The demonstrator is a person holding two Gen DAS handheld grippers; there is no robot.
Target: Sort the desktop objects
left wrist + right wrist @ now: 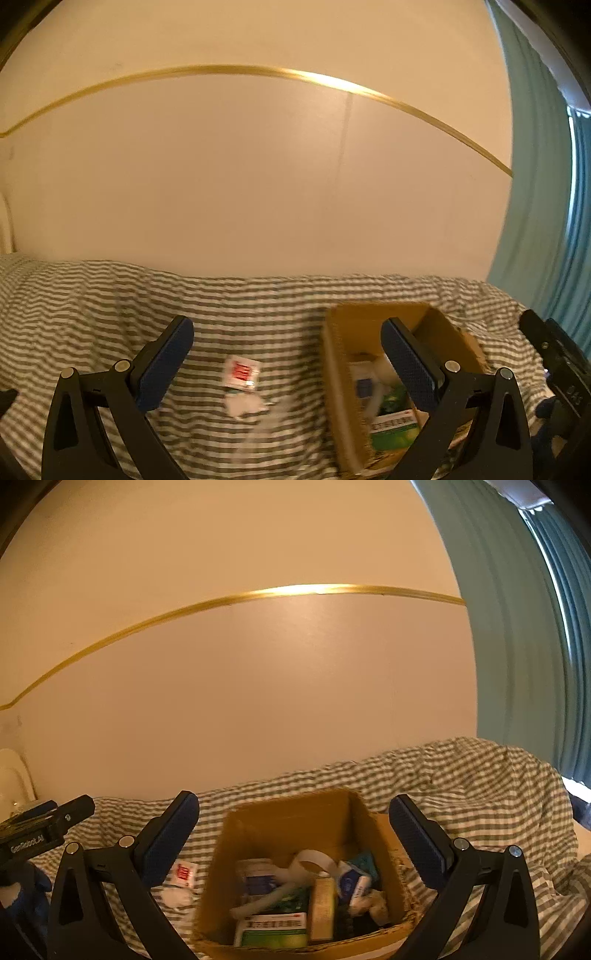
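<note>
Cardboard box [295,823] holds green packet [275,930], white tape roll [314,864], small cartons; red-white sachet [241,373] lies beside it on striped cloth [92,306]. Left claw [284,362], right claw [295,842]: both wide apart, empty.

A cream wall [258,177] crossed by a thin gold trim strip [303,589] rises behind the striped cloth [92,302], with a teal curtain [517,646] hanging alongside.

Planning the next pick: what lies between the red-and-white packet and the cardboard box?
Only bare striped cloth separates the red-and-white packet from the cardboard box; the left wrist view shows it. The crumpled white scrap lies just below the packet, not between.
</note>
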